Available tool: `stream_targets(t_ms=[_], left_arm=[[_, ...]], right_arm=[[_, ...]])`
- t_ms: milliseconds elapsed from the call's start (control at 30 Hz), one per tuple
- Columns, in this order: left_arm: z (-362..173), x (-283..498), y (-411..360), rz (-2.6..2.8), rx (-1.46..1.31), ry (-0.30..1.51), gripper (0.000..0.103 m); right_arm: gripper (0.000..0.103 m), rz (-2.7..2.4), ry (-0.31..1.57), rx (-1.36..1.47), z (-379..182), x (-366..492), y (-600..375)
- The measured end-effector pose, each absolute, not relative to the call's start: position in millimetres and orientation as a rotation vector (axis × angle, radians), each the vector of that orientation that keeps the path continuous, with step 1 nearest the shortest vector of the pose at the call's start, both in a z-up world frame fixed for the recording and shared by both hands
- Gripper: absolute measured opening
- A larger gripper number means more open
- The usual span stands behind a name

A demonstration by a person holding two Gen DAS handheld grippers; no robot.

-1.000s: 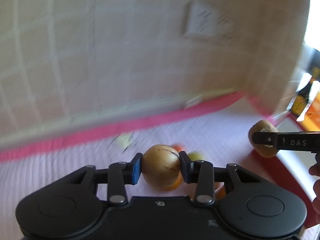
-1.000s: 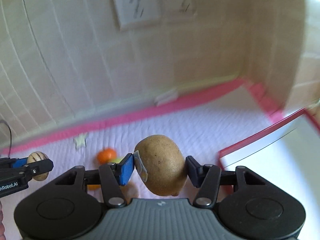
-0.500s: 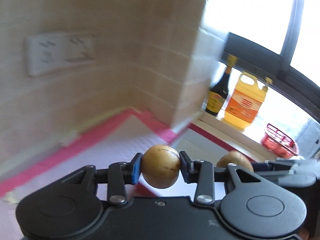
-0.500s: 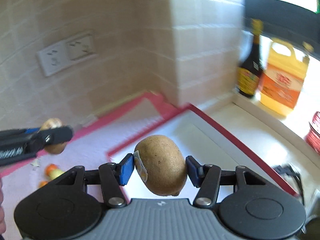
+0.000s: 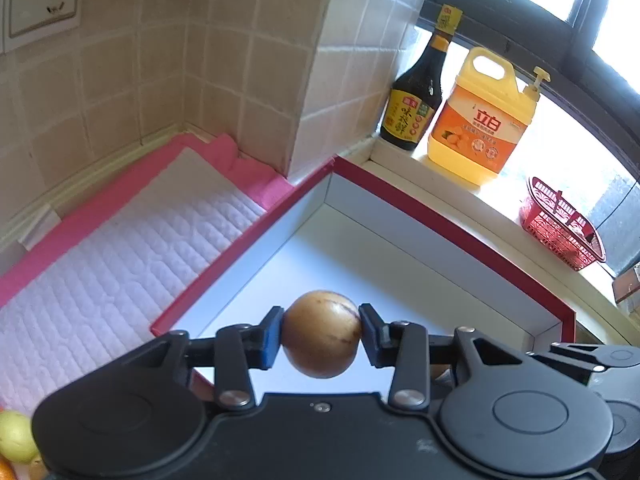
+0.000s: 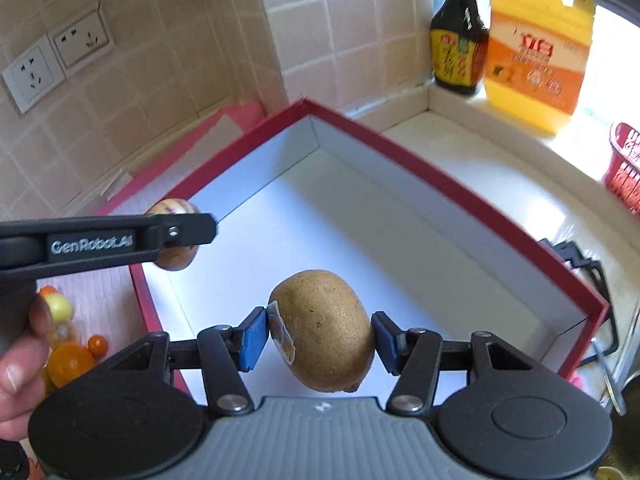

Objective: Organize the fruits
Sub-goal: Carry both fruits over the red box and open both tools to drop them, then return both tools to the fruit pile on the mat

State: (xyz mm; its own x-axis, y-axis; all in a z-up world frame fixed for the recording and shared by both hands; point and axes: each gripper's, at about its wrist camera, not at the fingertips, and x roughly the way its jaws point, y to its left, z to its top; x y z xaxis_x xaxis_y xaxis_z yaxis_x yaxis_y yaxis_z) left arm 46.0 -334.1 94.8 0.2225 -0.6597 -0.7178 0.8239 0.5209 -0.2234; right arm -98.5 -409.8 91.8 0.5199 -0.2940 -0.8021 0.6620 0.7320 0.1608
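Observation:
My left gripper [image 5: 321, 334] is shut on a round tan fruit [image 5: 322, 332] and holds it above the left part of the red-rimmed white box [image 5: 432, 216]. It also shows in the right wrist view [image 6: 176, 240], at the box's left edge. My right gripper [image 6: 320, 340] is shut on a brown kiwi [image 6: 324, 330] with a sticker and holds it over the box's [image 6: 440, 178] near middle. The box floor in view holds nothing. Small orange and yellow fruits [image 6: 70, 354] lie on the white quilted mat [image 5: 120, 256] left of the box.
A dark sauce bottle [image 5: 416, 92] and a yellow detergent jug [image 5: 480, 116] stand on the sill behind the box. A red basket [image 5: 560, 228] sits to the right. Tiled walls with sockets [image 6: 56, 56] close off the back. A black wire rack [image 6: 588, 264] lies right of the box.
Both grippers have swung right from over the mat to above the box, each still holding its fruit. The view now shows the box, sill and bottles.

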Motion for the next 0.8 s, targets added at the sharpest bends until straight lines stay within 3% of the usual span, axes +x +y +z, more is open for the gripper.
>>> stream_targets(t_ms=[33,67,167,400,800], left_arm=[[95.6,46.0,-334.0,-1.032,0.214,0.860,0.077],[97.8,46.0,-331.8,-1.034,0.201,0.851,0.084],[105.4,45.5,-328.0,-1.030,0.197,0.830,0.083],[123.7,38.9,-305.1,-1.004,0.177,0.777,0.083],[186.5,38.3,-197.6,-0.798,0.073,0.616,0.083]], right_arm=[[0.059,-0.599,0.851,0.484,92.8,-96.9,-407.8],[0.059,-0.599,0.839,0.475,95.2,-97.5,-406.3],[0.073,-0.606,0.803,0.429,107.9,-98.4,-400.1],[0.066,-0.573,0.800,0.405,120.5,-89.9,-392.8],[0.067,-0.395,0.717,0.286,170.7,-52.6,-342.9]])
